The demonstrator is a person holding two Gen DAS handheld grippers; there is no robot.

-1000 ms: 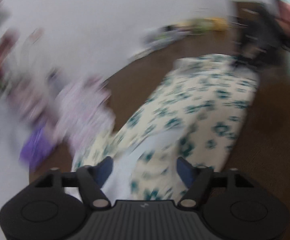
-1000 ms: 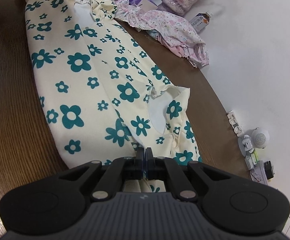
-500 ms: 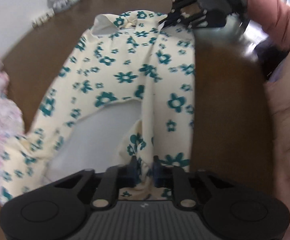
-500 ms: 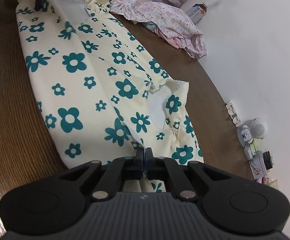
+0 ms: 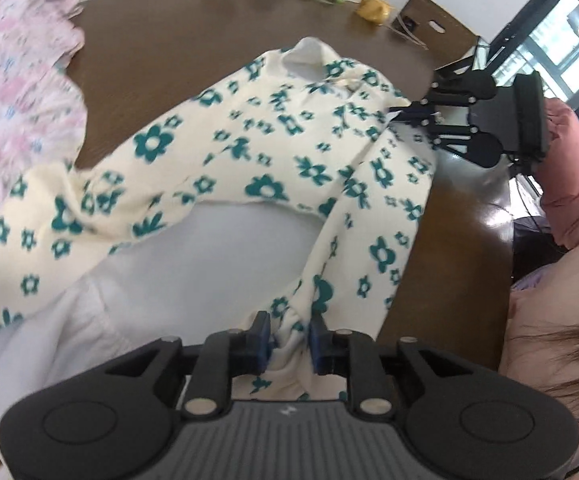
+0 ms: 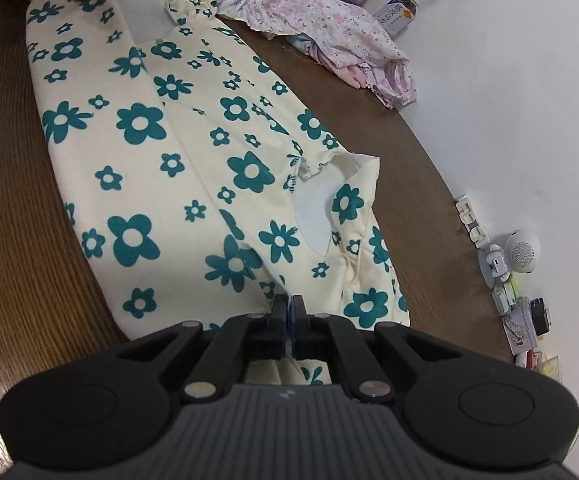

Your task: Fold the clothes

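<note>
1. A round brown table [image 6: 5,208] fills most of both views, with a white floor past its edge on the right of the right wrist view. A window shows at the upper right of the left wrist view.

2. The flower garment [image 6: 177,148], cream with green flowers, lies stretched across the middle of the table. Its neck hole sits at the centre right of the right wrist view.

3. The right gripper [image 6: 288,312] is at the bottom middle of its view. Its jaws are closed tight on the edge of the flower garment near the neck.

4. The left gripper [image 5: 289,340] is at the bottom middle of its view, at the other end of the cloth. A bunched cuff sits between its blue pads [image 5: 263,340], and the jaws are opening a little, so the hold looks loose.

5. The cuff may slip out if the left gripper lifts now. Then the cloth would flop down and wrinkle.

6. The white inside shows in the lower middle of the left wrist view. If that part stays flipped, the fold may come out crooked.

7. The pink clothes [image 6: 349,36] lie at the top of the right wrist view, just beside the flower garment. A big swing could drag them along.

8. A pull too hard by both hands could stretch the cloth or slide it toward the table edge.
</note>
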